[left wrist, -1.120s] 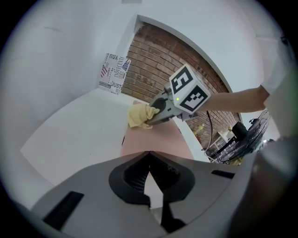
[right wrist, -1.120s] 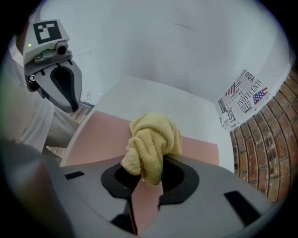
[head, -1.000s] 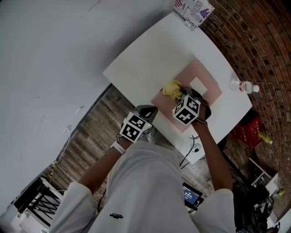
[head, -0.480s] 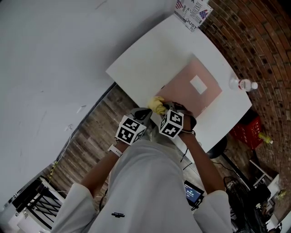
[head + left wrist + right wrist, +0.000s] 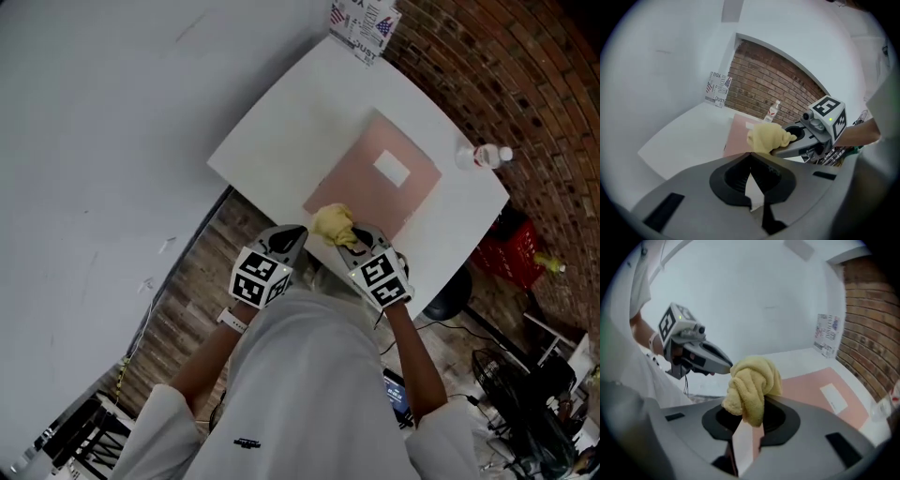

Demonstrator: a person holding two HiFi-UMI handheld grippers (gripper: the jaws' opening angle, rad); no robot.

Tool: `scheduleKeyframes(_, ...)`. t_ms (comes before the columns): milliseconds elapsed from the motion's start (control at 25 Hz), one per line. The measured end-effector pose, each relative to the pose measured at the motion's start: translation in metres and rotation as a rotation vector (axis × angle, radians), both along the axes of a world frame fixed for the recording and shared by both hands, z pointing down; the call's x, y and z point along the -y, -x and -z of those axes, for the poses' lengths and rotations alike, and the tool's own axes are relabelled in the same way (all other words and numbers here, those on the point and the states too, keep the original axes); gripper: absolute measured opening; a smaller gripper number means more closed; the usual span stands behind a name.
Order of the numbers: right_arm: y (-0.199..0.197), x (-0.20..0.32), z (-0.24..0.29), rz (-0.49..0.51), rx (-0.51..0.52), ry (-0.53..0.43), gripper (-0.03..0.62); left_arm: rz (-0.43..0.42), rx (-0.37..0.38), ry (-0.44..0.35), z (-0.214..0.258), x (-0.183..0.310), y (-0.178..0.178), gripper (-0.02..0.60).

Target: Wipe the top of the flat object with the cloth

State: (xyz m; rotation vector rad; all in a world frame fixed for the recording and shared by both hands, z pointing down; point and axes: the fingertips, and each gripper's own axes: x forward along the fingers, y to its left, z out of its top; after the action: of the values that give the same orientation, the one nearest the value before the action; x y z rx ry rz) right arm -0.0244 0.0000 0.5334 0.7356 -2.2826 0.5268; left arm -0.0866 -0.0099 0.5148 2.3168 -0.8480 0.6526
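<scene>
As the right gripper clamps the crumpled yellow cloth, the flat pink sheet lies ahead.
The left gripper has its jaws together, empty.

Yellow cloth, pink flat object, white table, red-brown brick wall

The yellow cloth is fluffy looped terry. The pink flat object looks smooth and matt, with a white paper label. The white surface is matt; the floor is grained wood.
</scene>
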Motion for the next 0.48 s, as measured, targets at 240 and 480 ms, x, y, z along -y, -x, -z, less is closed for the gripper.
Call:
scheduleKeyframes(240,-0.049,0.007,0.078,-0.293,0.266,-0.074,0.102,-0.045,-0.075,-0.078,0.046,0.013,-0.027,0.017)
scheduleKeyframes(480,-0.110,0.005,0.150,-0.495,0.350,-0.274,0.101,-0.109,-0.149,-0.187,0.104,0.025,-0.056,0.017)
